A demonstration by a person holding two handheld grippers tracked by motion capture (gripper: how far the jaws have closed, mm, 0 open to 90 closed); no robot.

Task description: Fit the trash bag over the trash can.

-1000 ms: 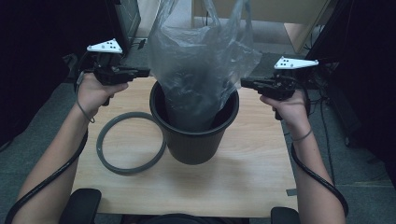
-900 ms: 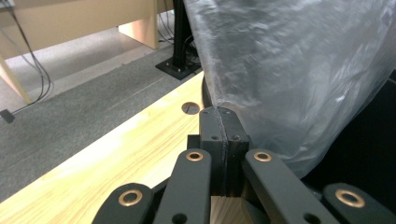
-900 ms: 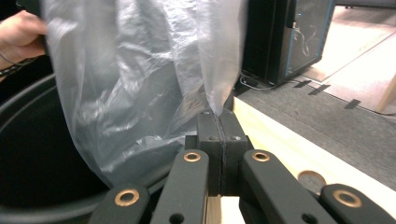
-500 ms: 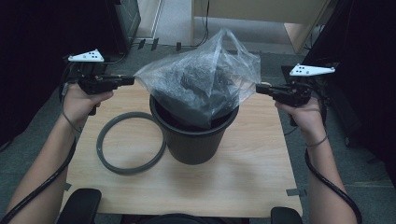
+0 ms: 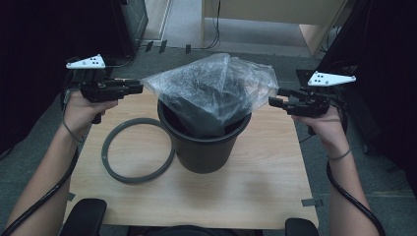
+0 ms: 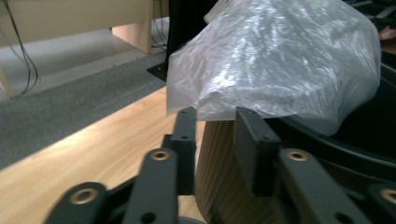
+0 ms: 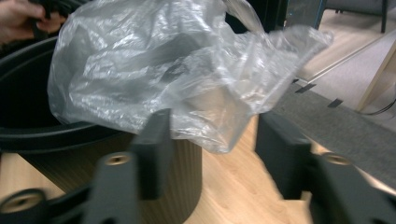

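Grey carpet and a pale wooden desk lay beyond a light wood table (image 5: 275,182), on which a black bin (image 5: 206,147) stood upright near the centre with a grey ring (image 5: 137,156) flat on the wood just to its left. A clear plastic bag (image 5: 216,91) sat in the bin's mouth, its lower part sunk inside and its upper part spread in a loose dome above the rim, stretched widest from left to right, between the two hands. The left gripper (image 5: 138,89) was held level beside the bag's left edge, pointing right. In the left gripper view its jaws had just been opening and stood partly apart, the bag's (image 6: 280,60) edge draped over their tips, with no squeeze visible; whether film still touched a pad could not be told. The right gripper (image 5: 273,97) was level at the bag's right edge, pointing left. Its jaws had also just been opening and stood well apart in the right gripper view, a loose fold of the bag (image 7: 187,70) hanging between them, close to one jaw and clear of the other.
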